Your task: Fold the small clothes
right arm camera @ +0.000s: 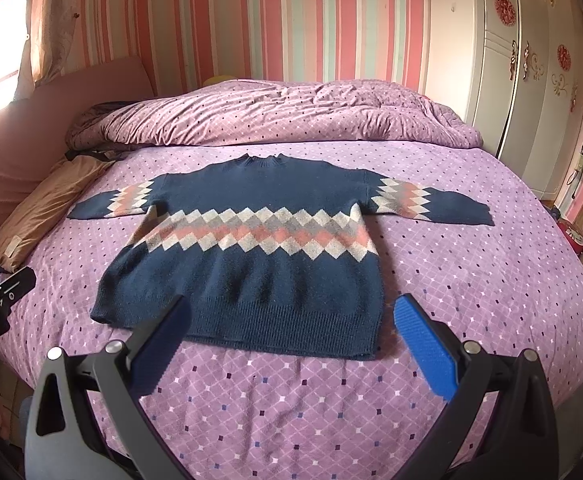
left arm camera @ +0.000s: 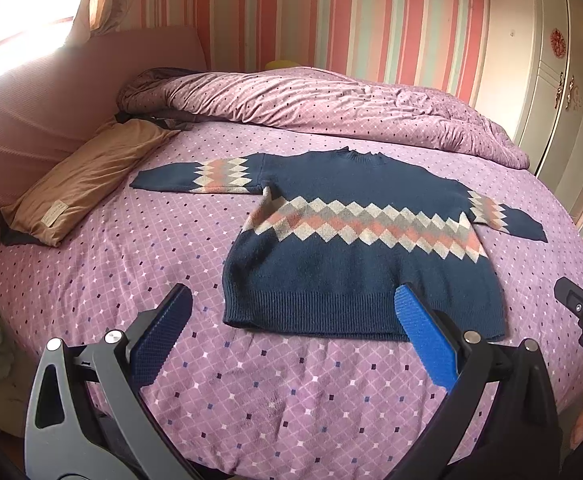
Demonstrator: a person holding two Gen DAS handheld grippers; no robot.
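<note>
Lying flat, sweater (left arm camera: pixel 355 248) sits just beyond both gaping tools (left arm camera: pixel 293 306).

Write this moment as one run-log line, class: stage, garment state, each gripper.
stage: before first fold | sweater: flat on bed, sleeves spread | left gripper: jaws open, empty | right gripper: jaws open, empty

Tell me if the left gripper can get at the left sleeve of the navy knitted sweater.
Probably yes: the left gripper is open, and the sleeve lies flat with bare purple bedspread between.
</note>
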